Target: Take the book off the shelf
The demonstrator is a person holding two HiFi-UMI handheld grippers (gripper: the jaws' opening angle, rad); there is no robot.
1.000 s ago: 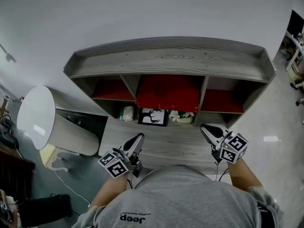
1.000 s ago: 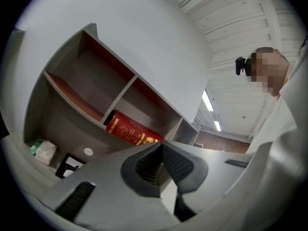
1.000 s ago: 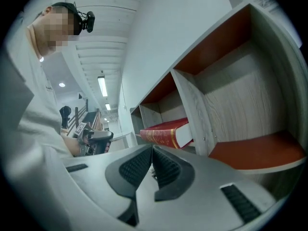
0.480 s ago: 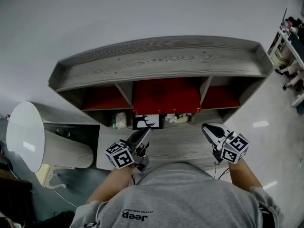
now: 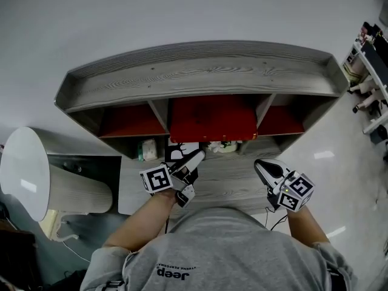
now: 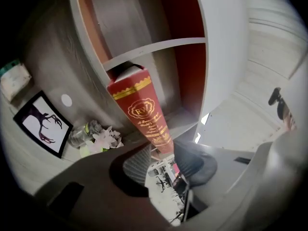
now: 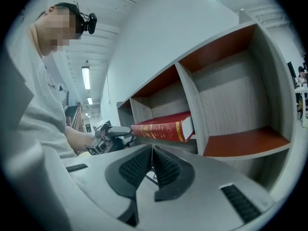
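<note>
A large red book (image 5: 212,119) with gold print on its spine (image 6: 144,114) lies flat in the middle compartment of the grey wooden shelf (image 5: 200,77) and sticks out past its front. In the left gripper view my left gripper (image 6: 163,150) points level at the spine. Its jaws have just been opening, and the book's near end lies between the tips without the pads pressing on it. The right gripper view shows the book (image 7: 161,128) with the left gripper (image 7: 113,131) at its far end. My right gripper (image 7: 152,165) hovers right of the book, shut and empty (image 5: 264,167).
Under the shelf on the desk (image 5: 230,183) stand a framed deer picture (image 6: 41,124), a small pot of white flowers (image 6: 98,138) and a tissue pack (image 5: 147,149). A white round-topped unit (image 5: 24,168) stands to the left. The side compartments have bare red floors (image 5: 130,123).
My left gripper has moved forward and to the right up to the shelf's middle compartment, rolled, and its jaws have parted. The right gripper has stayed where it was.
</note>
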